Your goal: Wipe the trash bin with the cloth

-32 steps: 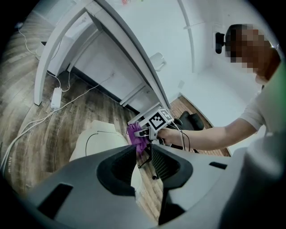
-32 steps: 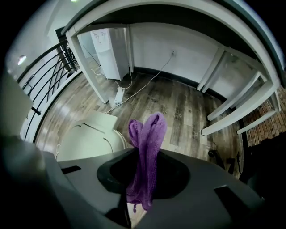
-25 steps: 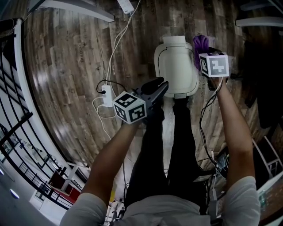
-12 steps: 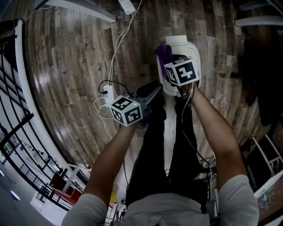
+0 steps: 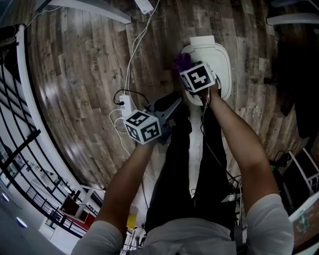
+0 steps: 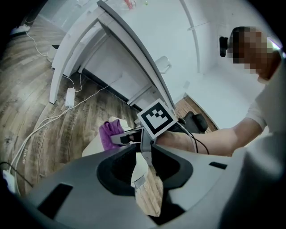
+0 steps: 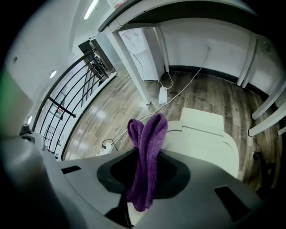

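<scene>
Jaws of the right gripper clench a purple knitted cloth, its folded end poking out over the near-left edge of the cream plastic trash bin. Left gripper jaws stand slightly parted and empty, short of the bin. The lid lies just ahead, below the right jaws, so that hand looks placed to wipe.

Wood-plank floor extends beneath the left gripper; a white socket block with white cables lies just left of it; black railing stands well left of the right gripper; white wall ahead of it; ceiling strip light lit above.
</scene>
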A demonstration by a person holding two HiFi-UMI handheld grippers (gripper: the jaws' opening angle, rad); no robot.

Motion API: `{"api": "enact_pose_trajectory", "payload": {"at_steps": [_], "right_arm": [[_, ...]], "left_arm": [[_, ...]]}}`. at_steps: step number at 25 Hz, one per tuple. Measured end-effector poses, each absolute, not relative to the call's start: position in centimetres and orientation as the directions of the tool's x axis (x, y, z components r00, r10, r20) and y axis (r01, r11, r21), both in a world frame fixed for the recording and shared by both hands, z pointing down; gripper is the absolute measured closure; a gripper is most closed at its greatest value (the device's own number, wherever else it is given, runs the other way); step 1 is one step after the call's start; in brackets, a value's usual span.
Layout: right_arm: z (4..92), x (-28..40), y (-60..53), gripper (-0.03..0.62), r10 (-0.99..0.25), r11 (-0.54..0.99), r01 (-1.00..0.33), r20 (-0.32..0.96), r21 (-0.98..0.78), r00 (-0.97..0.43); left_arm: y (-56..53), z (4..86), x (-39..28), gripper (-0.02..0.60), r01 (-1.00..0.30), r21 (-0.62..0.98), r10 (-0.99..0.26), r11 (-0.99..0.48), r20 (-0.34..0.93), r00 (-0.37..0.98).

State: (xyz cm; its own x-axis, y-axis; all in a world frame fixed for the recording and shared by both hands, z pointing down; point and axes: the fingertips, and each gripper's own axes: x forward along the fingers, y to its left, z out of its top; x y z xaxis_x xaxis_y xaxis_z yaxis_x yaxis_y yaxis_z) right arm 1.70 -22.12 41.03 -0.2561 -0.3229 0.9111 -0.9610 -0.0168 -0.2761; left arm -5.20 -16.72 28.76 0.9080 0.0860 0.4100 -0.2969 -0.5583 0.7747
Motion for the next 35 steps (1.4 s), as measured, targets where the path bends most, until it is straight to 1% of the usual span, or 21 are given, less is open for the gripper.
{"api": "enact_pose_trajectory", "payload": {"at_steps": [3, 8, 14, 24, 26, 29, 30, 34, 35], "right_arm": [[41.3, 3.8, -21.2, 0.505, -0.315, -0.039, -0.969, 0.924, -0.243, -0.219], [41.0, 6.0, -19.9, 0.505, -0.322, -0.089, -0.964, 0.923, -0.251, -0.210], [40.8, 8.9, -18.7, 0.505, -0.332, -0.115, -0.970, 0.929, -0.213, -0.165], [40.7, 16.1, -14.1, 0.505, -0.309, -0.204, -0.973, 0.950, -0.104, -0.037], [40.5, 17.8, -12.9, 0.505, -0.287, -0.221, -0.974, 0.958, -0.049, 0.017], [41.4, 19.9, -9.7, 0.505, -0.193, -0.285, -0.958, 0.977, 0.027, 0.085], [41.4, 20.3, -9.2, 0.505, -0.185, -0.302, -0.953, 0.978, 0.038, 0.098], [39.3, 21.6, -10.1, 0.505, -0.264, -0.290, -0.952, 0.949, 0.093, 0.173], [38.9, 21.3, -10.1, 0.505, -0.272, -0.290, -0.953, 0.947, 0.090, 0.173]], "left_arm": [[-16.5, 28.9, -4.7, 0.474, -0.289, 0.780, 0.095, -0.555, 0.404, 0.910], [-15.9, 29.1, -3.9, 0.474, -0.275, 0.785, 0.119, -0.556, 0.402, 0.908], [-15.6, 29.1, -2.6, 0.474, -0.262, 0.786, 0.139, -0.561, 0.401, 0.906], [-14.3, 29.0, -0.6, 0.474, -0.232, 0.795, 0.174, -0.561, 0.387, 0.906], [-14.1, 28.9, -0.3, 0.474, -0.223, 0.795, 0.182, -0.564, 0.383, 0.906], [-13.9, 29.0, -0.2, 0.474, -0.212, 0.795, 0.193, -0.569, 0.379, 0.905], [-13.9, 29.0, -0.3, 0.474, -0.209, 0.795, 0.196, -0.570, 0.379, 0.905], [-13.7, 28.9, -0.5, 0.474, -0.197, 0.794, 0.208, -0.575, 0.374, 0.904], [-13.7, 28.8, -0.6, 0.475, -0.192, 0.794, 0.212, -0.577, 0.373, 0.903]]}}
